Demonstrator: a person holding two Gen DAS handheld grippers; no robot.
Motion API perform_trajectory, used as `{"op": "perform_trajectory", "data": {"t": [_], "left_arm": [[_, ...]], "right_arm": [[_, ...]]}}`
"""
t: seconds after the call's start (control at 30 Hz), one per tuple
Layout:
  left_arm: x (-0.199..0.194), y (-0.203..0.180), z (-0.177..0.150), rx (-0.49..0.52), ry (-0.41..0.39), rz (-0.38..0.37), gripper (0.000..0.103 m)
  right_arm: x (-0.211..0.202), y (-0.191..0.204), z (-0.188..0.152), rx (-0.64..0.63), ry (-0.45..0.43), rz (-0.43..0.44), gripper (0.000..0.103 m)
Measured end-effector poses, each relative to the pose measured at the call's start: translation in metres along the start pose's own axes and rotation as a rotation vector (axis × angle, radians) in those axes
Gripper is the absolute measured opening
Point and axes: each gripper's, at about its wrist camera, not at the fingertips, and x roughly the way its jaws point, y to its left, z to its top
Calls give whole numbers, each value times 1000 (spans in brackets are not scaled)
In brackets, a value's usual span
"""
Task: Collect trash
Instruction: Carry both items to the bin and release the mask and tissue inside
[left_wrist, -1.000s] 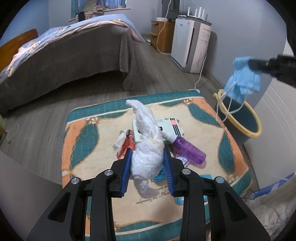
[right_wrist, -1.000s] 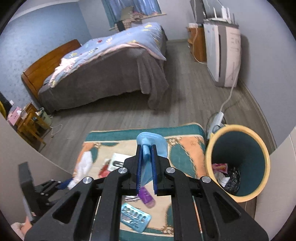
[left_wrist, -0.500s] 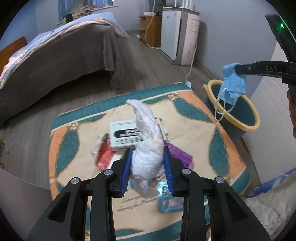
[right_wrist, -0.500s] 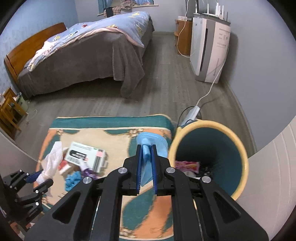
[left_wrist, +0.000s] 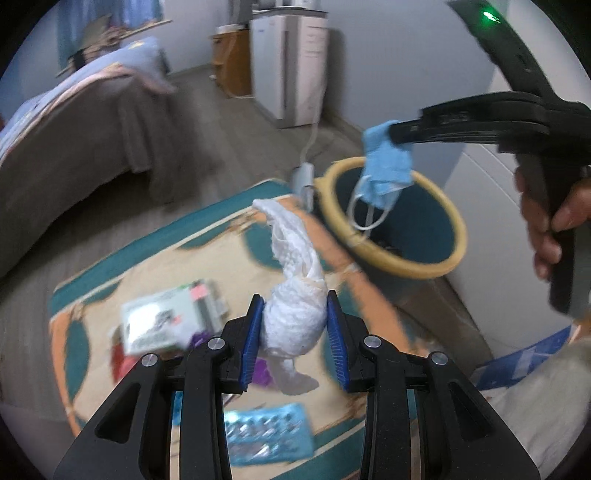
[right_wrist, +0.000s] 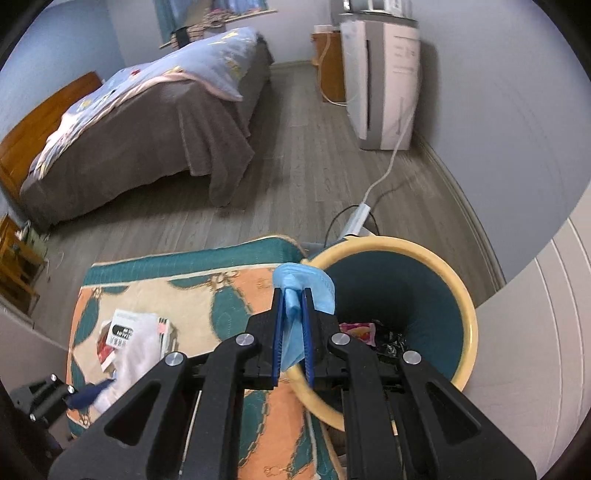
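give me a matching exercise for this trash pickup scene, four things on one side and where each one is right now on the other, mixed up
Things:
1. blue face mask
2. white crumpled tissue
3. blister pack
4. pink wrapper

Places:
A. lying on the patterned rug
B. inside the yellow-rimmed bin
C. pinched in the right tool, hanging over the bin's mouth
D. clamped in the left tool, above the rug

Pairs: 1-C, 2-D, 3-A, 4-B
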Motion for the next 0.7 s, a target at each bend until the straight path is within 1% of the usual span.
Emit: {"op": "perform_trajectory", "data": {"t": [0.1, 0.2, 0.3, 0.37, 0.47, 0.6, 0.67, 0.7], "left_arm": [[13, -19, 20, 5, 12, -57, 35], [31, -31, 35, 9, 37, -88, 35], [47, -41, 46, 25, 61, -85, 35], [57, -48, 54, 33, 68, -92, 35], [69, -58, 63, 47, 78, -98, 35], [88, -75, 73, 81, 103, -100, 35], [95, -80, 80, 99, 101, -93, 36], [98, -82, 84, 103, 91, -89, 38]], "right_arm": [[4, -19, 2, 54, 2, -14, 9], [11, -42, 2, 125, 17, -31, 9], [17, -62, 0, 139, 22, -100, 9], [22, -72, -3, 150, 35, -113, 9], [31, -93, -6, 172, 58, -121, 9], [42, -128, -14, 272, 85, -136, 9], [47, -139, -18, 320, 104, -126, 9], [49, -140, -19, 336, 113, -109, 9]]}}
